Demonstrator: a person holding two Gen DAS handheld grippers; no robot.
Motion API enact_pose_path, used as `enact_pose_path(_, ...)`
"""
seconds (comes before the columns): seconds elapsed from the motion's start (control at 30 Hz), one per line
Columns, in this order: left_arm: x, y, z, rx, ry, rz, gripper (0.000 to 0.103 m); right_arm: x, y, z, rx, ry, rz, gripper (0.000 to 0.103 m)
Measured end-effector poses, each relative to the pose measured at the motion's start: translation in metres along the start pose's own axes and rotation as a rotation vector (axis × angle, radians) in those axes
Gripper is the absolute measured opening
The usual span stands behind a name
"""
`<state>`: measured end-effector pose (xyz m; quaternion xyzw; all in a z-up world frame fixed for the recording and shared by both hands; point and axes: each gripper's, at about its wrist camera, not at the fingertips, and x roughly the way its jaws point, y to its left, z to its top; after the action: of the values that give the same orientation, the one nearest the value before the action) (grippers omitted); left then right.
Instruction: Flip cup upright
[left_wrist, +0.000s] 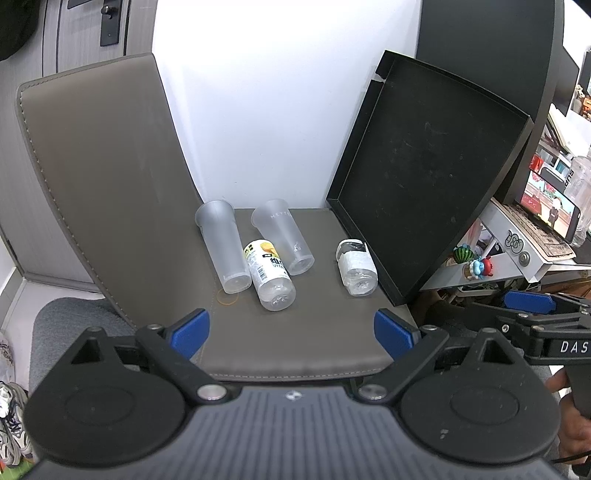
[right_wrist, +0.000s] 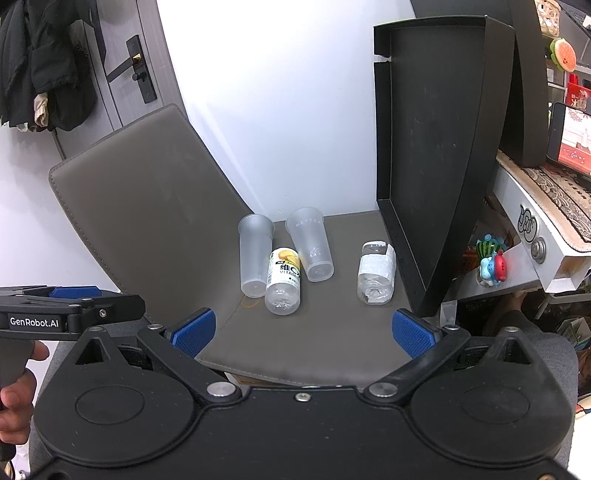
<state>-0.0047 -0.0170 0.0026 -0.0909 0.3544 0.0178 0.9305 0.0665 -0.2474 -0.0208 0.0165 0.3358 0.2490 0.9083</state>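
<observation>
Two frosted plastic cups lie on their sides on the grey chair seat (left_wrist: 295, 339), mouths toward the wall: a left cup (left_wrist: 222, 246) (right_wrist: 254, 254) and a right cup (left_wrist: 283, 236) (right_wrist: 310, 243) with faint lettering. A yellow-labelled bottle (left_wrist: 269, 273) (right_wrist: 283, 280) lies between them, touching both. My left gripper (left_wrist: 291, 332) is open and empty, well in front of the cups. My right gripper (right_wrist: 303, 332) is open and empty, also short of them. Each gripper shows at the edge of the other's view.
A clear bottle with a white label (left_wrist: 356, 267) (right_wrist: 376, 273) lies to the right, next to a black tray (left_wrist: 424, 166) (right_wrist: 436, 155) leaning upright against the wall. The chair back (left_wrist: 103, 177) rises at left. A cluttered white shelf (left_wrist: 517, 243) stands at right.
</observation>
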Motion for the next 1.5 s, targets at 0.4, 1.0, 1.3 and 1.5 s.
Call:
enact_pose_path(0.4, 0.001, -0.001, 0.000, -0.001, -0.003, -0.002, 0.095, 0.000, 0.000, 0.000, 0.000, 0.000, 0.000, 0.103)
enact_pose_path(1.0, 0.043, 0.008, 0.012, -0.037, 0.036, -0.009, 0.095, 0.019, -0.014, -0.003, 0.025, -0.035, -0.075, 0.103)
enact_pose_path(1.3, 0.076, 0.009, 0.021, -0.060, 0.076, -0.027, 0.093, 0.037, -0.024, -0.003, 0.053, -0.038, -0.094, 0.102)
enact_pose_path(1.5, 0.102, 0.008, 0.029, -0.090, 0.111, -0.062, 0.092, 0.045, -0.033, -0.004, 0.087, -0.049, -0.092, 0.101)
